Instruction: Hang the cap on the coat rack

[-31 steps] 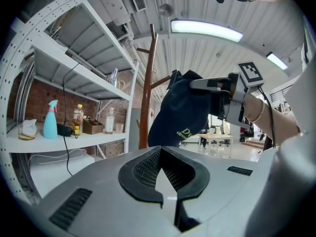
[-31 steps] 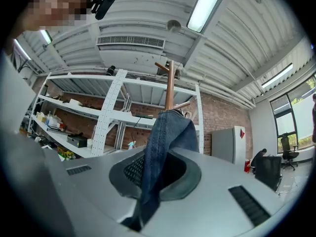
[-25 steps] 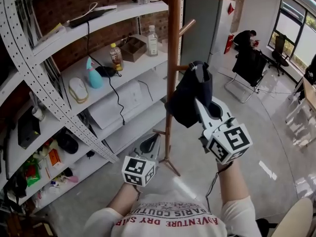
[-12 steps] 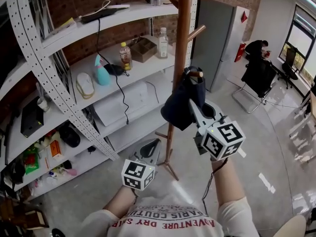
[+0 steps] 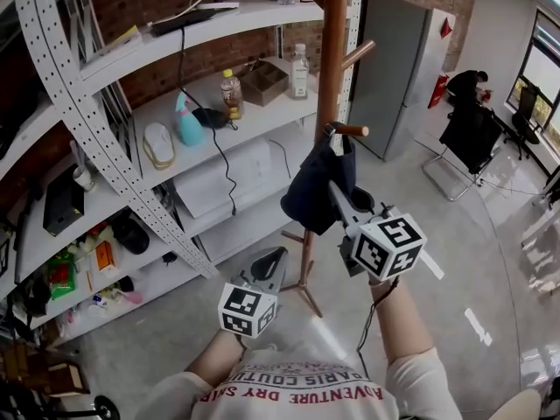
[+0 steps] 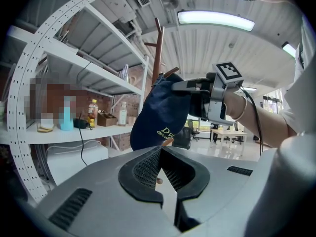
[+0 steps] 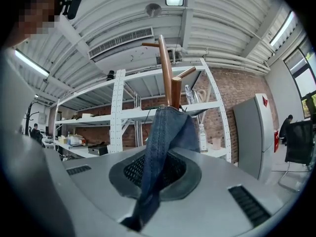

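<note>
White metal shelving (image 5: 254, 112) fills the left side. In front of it stands the wooden coat rack (image 5: 328, 68), pole upright, short pegs angling off. The dark blue cap (image 5: 313, 191) hangs beside the pole with its top edge right at 1 peg (image 5: 353, 131) — whether it is hooked over the peg cannot be told. The right gripper (image 5: 335, 189) reaches up from below, jaws clamped on the cap's fabric. The left gripper (image 5: 269, 259) sits low, well apart from the cap — jaws closed, nothing between them.

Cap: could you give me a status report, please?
Right tool shut on cap. Cap against rack peg, not released. Left tool shut, empty. No obstruction.
</note>
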A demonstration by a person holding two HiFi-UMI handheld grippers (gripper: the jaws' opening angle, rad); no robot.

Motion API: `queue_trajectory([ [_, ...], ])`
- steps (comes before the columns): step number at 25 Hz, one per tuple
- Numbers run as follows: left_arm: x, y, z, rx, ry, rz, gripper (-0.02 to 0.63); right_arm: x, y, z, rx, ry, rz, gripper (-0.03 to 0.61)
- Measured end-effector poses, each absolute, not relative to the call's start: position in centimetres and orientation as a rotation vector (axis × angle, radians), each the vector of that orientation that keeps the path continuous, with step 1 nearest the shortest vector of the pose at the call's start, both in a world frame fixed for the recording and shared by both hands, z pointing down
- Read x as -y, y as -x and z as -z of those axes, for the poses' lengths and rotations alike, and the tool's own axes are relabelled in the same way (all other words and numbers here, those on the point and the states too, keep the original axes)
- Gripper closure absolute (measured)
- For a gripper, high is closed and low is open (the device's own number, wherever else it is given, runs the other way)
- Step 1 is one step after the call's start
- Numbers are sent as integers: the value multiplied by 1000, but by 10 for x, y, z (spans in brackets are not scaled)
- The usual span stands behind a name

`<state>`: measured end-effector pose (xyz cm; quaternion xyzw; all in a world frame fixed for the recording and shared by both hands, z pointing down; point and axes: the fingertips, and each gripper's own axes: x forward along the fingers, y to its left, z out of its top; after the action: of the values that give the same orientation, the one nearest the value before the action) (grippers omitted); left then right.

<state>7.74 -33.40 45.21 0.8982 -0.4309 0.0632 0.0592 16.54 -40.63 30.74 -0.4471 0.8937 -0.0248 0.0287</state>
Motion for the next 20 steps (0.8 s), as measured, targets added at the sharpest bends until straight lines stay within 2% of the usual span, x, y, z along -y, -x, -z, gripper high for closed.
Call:
queue_trajectory([
  [13,337,-67,-450,1328,-2718,-155,609,400,-175,-308,-2651,1580,-93,556],
  [14,338,-68,-447,1328,-2723,-148,609,398,-178,-304,-2635,1584,-100,525],
  [15,340,-69,-444,1328,-2728,-141,609,398,-181,-300,-2623,1592,-107,429],
  [16,341,-69,-441,1327,-2733,-133,609,397,-184,-298,-2611,1608,-115,400],
  [20,342,-72,-434,1309,-2750,-106,609,385,-200,-291,-2545,1706,-172,396],
])
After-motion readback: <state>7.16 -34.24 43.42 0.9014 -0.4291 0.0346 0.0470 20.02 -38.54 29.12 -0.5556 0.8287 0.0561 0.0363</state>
